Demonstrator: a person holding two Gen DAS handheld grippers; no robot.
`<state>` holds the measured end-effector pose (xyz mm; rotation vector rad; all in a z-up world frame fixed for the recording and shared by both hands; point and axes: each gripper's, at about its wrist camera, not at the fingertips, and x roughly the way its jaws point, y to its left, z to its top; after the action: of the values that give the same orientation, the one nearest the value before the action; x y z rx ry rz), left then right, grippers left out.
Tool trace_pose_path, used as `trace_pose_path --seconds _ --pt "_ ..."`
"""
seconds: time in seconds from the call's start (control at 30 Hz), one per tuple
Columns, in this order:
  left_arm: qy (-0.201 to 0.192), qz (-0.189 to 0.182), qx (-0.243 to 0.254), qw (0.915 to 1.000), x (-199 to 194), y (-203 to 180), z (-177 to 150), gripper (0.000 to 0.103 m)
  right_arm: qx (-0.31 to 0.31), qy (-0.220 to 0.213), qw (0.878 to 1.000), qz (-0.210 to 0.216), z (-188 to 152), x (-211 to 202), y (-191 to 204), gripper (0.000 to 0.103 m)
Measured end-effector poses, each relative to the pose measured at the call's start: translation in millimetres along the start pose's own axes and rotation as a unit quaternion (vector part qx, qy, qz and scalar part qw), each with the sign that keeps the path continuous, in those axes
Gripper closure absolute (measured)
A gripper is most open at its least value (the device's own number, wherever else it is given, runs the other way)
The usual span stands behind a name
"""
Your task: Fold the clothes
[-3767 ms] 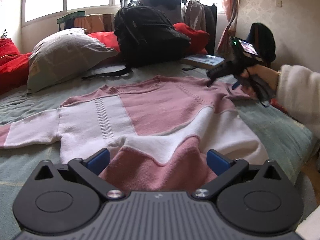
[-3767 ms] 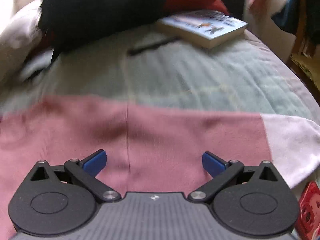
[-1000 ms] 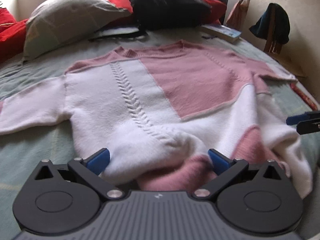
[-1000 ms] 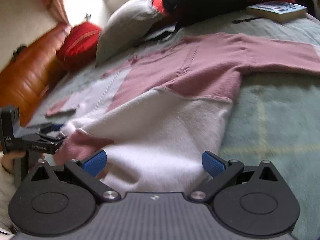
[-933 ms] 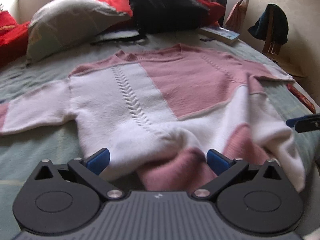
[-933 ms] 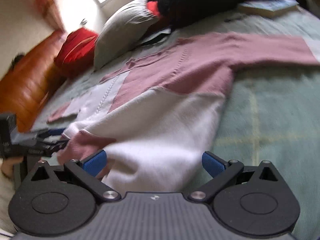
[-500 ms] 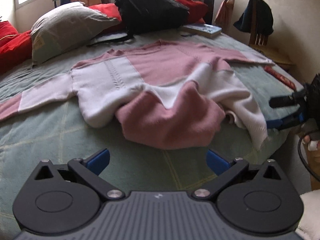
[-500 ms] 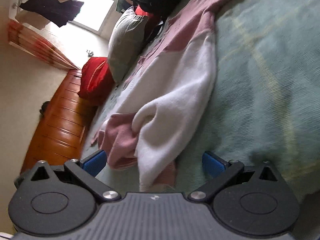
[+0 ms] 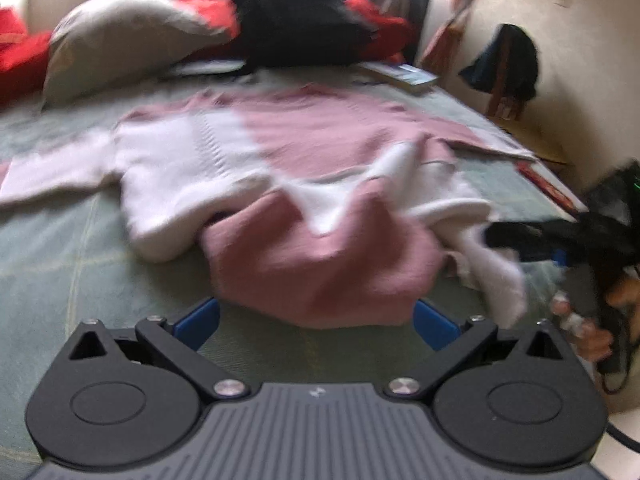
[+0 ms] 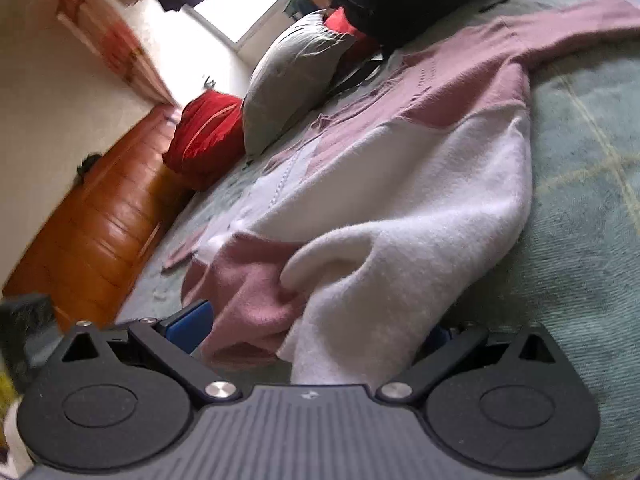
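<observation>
Green bedspread [image 9: 80, 248] holds one sweater [image 9: 280, 184], one pillow [image 9: 120, 36]; both grippers' fingers [image 9: 196, 324] spread wide, empty.

Daylight enters from a window [image 10: 240, 8] behind the bed; the glass is overexposed to plain white. The light is soft, and shadows under the sweater [image 9: 312, 208] are weak. The left wrist view is smeared by motion blur, most at the pillow [image 9: 120, 36]. The right wrist view is sharper. Fisheye bending curves both views near the edges, with dark corners.
</observation>
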<state>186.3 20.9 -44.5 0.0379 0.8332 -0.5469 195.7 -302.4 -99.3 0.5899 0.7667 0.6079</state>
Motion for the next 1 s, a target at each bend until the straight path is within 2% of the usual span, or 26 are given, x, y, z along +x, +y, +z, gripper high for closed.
trace_pose_path --seconds 0.07,0.17,0.27,0.37,0.43,0.5,0.57,0.67,0.8,0.93,1.0 --pt "0.005 0.003 -0.003 1.0000 11.3 11.2 2.2 0.001 -0.009 0.003 1.000 0.000 -1.0 -2.8 -0.8 0.000" --pt "0.012 -0.030 -0.021 0.9993 30.6 22.9 4.3 0.001 -0.004 0.001 1.000 0.010 -0.9 -6.6 -6.4 0.000" --pt "-0.016 -0.073 -0.016 0.9971 42.5 25.0 5.2 0.001 0.002 -0.002 1.000 0.018 1.2 -3.7 -9.6 0.000" --pt "-0.033 -0.110 -0.038 0.9926 50.9 27.8 9.0 0.001 -0.004 -0.001 1.000 0.022 5.1 3.5 -6.5 0.000" --pt "-0.041 -0.136 -0.059 0.9880 49.3 26.7 13.9 0.001 -0.015 0.002 1.000 0.024 9.8 7.7 -0.6 0.000" --pt "-0.069 -0.164 -0.055 0.9825 37.2 23.8 18.4 0.001 -0.028 -0.002 0.999 0.029 16.9 4.5 8.1 0.000" --pt "-0.090 -0.174 -0.053 0.9792 23.9 22.5 24.3 0.001 -0.041 -0.005 0.999 0.034 24.2 0.9 17.1 0.000" --pt "-0.110 -0.175 -0.042 0.9776 1.7 18.0 32.6 0.001 -0.069 -0.019 0.997 0.043 36.5 -14.7 35.3 0.000" --pt "-0.130 -0.175 0.004 0.9760 -33.4 7.3 35.7 0.001 -0.115 -0.032 0.992 0.038 48.0 -38.5 58.6 0.000" --pt "-0.168 -0.162 0.067 0.9700 -73.3 -2.4 33.5 0.001 -0.136 -0.041 0.989 0.034 55.9 -64.9 67.7 0.000" --pt "-0.178 -0.139 0.099 0.9691 -89.9 -7.0 30.0 0.001 -0.136 -0.051 0.989 0.033 58.7 -79.3 65.1 0.000"
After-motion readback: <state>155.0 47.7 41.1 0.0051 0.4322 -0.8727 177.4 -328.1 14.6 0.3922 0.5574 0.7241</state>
